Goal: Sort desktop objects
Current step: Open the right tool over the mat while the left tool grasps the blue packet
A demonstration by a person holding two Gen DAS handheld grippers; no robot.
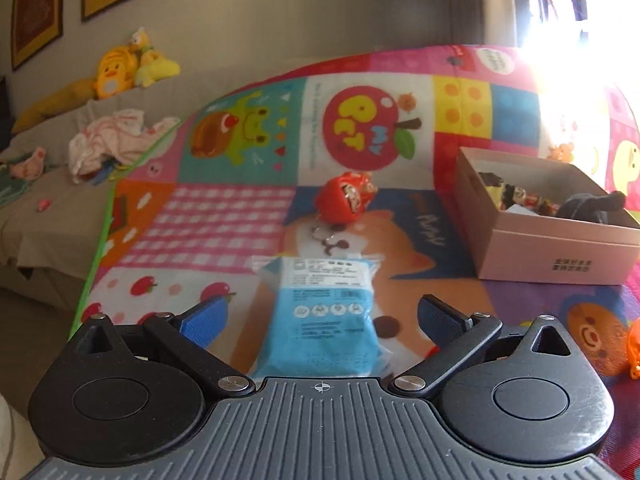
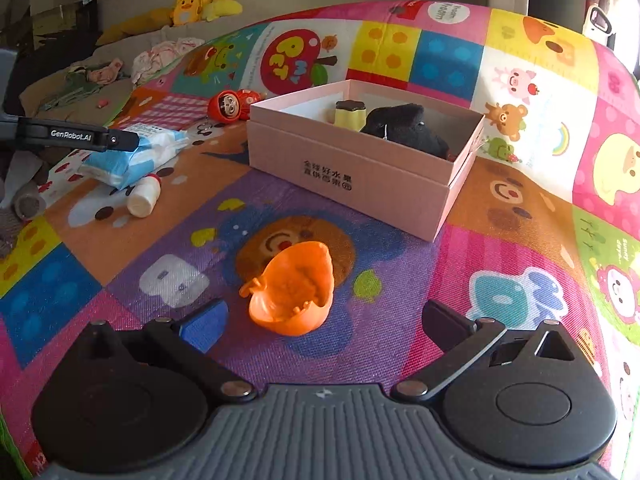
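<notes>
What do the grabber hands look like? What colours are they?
Both match. The left gripper and the right gripper have black arms with silver screws, round black discs and a ribbed grey body bearing a small crosshair mark. The finger pads are blue. The left one's side reads GenRobot.AI in white.

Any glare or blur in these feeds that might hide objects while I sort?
Left wrist view: window glare whitens the upper right, washing out the colourful play mat behind the pink cardboard box; the blue wipes packet looks soft. Right wrist view: evenly lit, orange plastic toy shell sharp, fisheye bends the mat edges.
</notes>
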